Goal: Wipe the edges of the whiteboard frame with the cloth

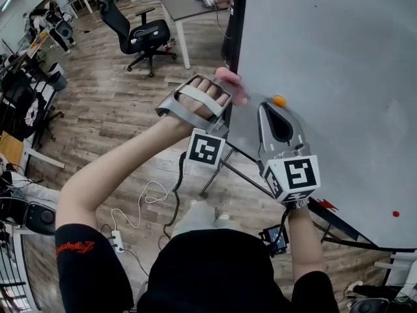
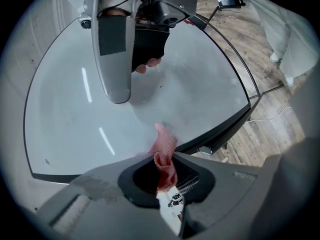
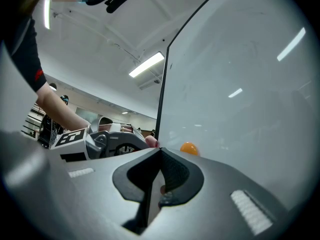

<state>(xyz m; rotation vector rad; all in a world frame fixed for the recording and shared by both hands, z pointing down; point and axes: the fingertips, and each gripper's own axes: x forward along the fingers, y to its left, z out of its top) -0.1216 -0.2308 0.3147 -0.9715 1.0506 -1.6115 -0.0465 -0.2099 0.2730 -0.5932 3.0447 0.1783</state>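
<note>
- Pinches the cloth (image 2: 164, 149) in the left claw (image 2: 167, 160), jaws closed on its bunched pink fold, with the loose end poking out past the tips.
- Sets that loose end on the whiteboard (image 2: 70, 114), just inside the dark frame (image 2: 225, 128).
- From the head view, puts the cloth (image 1: 232, 85) right at the board's left edge, at the tips of the left claw (image 1: 225, 90), about midway up the visible edge.
- Holds the right claw (image 3: 159, 153) with jaws together and nothing between them.
- Lays the right claw (image 1: 270, 106) flat against the board face, just beside the left one, its tip next to an orange magnet (image 1: 279, 101).
- Shows the same magnet (image 3: 189, 148) just past the right claw's tips, with the upright frame edge (image 3: 161, 94) rising directly above them.
- Leaves the frame bare above the cloth, with the edge running straight to the top of the head view.
- Below the cloth, meets the stand's thin bars and the dark bottom rail slanting toward the lower right.
- Offers open wooden floor (image 1: 111, 109) left of the board, with a chair (image 1: 133, 34) and a desk (image 1: 186, 5) well apart from the edge.
- Has a cable and a power strip (image 1: 117, 242) on the floor near the person's feet.
- Carries one small red dot (image 1: 395, 214) low on the board, far from both claws.
</note>
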